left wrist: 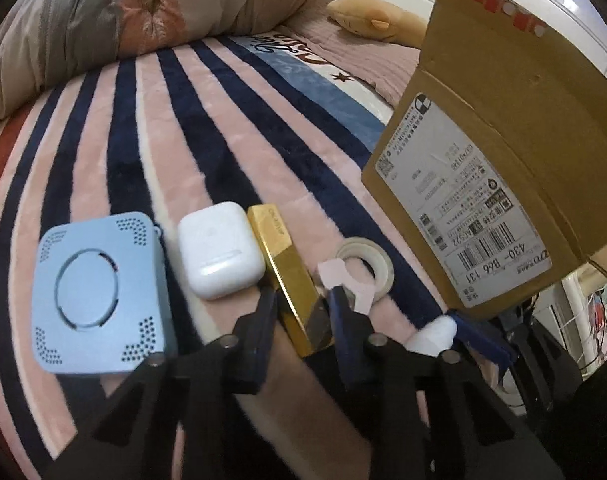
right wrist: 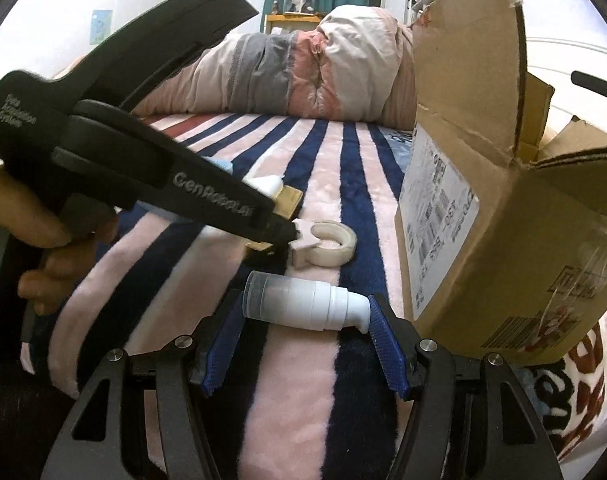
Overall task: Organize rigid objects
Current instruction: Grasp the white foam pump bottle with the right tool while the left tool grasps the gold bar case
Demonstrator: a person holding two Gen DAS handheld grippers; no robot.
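On the striped blanket lie a blue square device (left wrist: 99, 292), a white earbud case (left wrist: 219, 250), a gold bar-shaped box (left wrist: 291, 280) and a tape roll (left wrist: 367, 268) with a pink holder. My left gripper (left wrist: 303, 300) has its fingers on either side of the gold box, closed on it; it also shows in the right wrist view (right wrist: 279, 232). My right gripper (right wrist: 307, 320) has its blue pads at both ends of a white pump bottle (right wrist: 303, 304) lying crosswise, gripping it. The bottle's tip shows in the left wrist view (left wrist: 431, 334).
An open cardboard box (left wrist: 483, 168) with a shipping label stands on the right, flaps up; it also shows in the right wrist view (right wrist: 503, 200). A rolled duvet (right wrist: 323, 68) and a plush toy (left wrist: 375, 20) lie at the far side of the bed.
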